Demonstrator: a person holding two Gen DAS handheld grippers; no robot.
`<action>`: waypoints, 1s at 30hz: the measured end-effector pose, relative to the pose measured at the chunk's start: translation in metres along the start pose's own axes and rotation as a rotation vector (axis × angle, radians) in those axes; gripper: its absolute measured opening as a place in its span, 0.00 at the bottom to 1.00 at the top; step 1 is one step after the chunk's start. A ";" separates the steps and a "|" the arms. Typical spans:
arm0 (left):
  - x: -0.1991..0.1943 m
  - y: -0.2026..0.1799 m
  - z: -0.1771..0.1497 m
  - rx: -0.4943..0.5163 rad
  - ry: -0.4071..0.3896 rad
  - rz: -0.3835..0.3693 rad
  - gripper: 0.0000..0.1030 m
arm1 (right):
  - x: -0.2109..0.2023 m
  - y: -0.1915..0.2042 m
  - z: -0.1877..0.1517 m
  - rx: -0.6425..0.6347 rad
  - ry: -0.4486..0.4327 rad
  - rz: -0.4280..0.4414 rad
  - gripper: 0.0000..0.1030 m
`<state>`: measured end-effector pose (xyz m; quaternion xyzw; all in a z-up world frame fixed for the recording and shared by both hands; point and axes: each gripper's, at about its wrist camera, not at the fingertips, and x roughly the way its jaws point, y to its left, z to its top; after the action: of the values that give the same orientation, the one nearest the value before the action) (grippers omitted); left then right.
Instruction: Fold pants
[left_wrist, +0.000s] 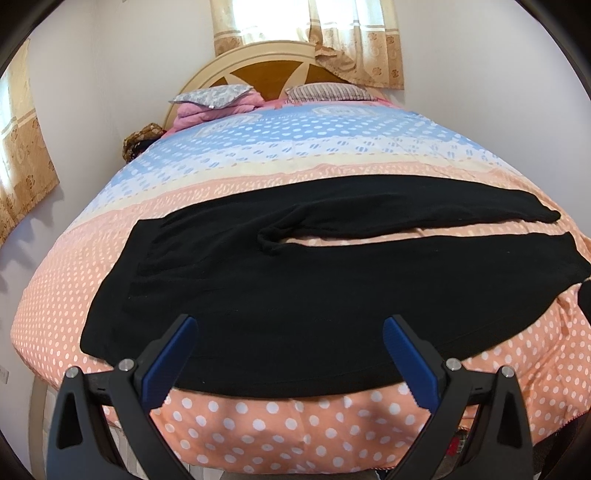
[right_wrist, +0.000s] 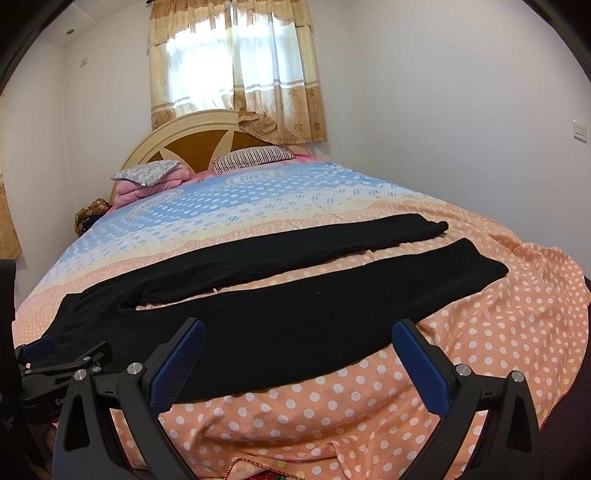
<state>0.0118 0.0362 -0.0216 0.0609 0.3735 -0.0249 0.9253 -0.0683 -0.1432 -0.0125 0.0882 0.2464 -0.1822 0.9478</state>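
Surface: a bed (left_wrist: 258, 424) covered by a spread with white dots, orange at the near end, blue toward the head.
Room: pale walls; a rounded headboard (left_wrist: 258, 70) of cream and brown wood stands under a window with beige curtains (right_wrist: 236, 70). A second curtain hangs on the left wall.
Bedding: a grey patterned pillow (left_wrist: 212, 94) lies on folded pink cloth; a striped pillow (right_wrist: 251, 157) lies beside it.
Pants: black pants (left_wrist: 295, 295) lie flat across the orange end of the bed, waist to the left, both legs stretched to the right with a strip of bedspread showing between them.
Left gripper (left_wrist: 290, 363): jaws spread wide, holding nothing, poised above the near edge of the pants by the waist.
Right gripper (right_wrist: 299, 369): jaws spread wide, holding nothing, above the nearer leg's edge.
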 end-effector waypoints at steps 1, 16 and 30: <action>0.002 0.002 0.001 -0.004 0.003 0.004 1.00 | 0.003 -0.001 0.000 0.002 0.005 -0.001 0.99; 0.066 0.077 0.040 -0.104 0.070 0.142 1.00 | 0.074 0.025 0.039 -0.067 0.057 0.037 0.99; 0.143 0.213 0.081 -0.107 0.184 0.162 0.95 | 0.167 0.085 0.075 -0.172 0.172 0.198 0.99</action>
<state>0.1901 0.2367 -0.0432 0.0433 0.4515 0.0756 0.8880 0.1330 -0.1346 -0.0247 0.0457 0.3314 -0.0577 0.9406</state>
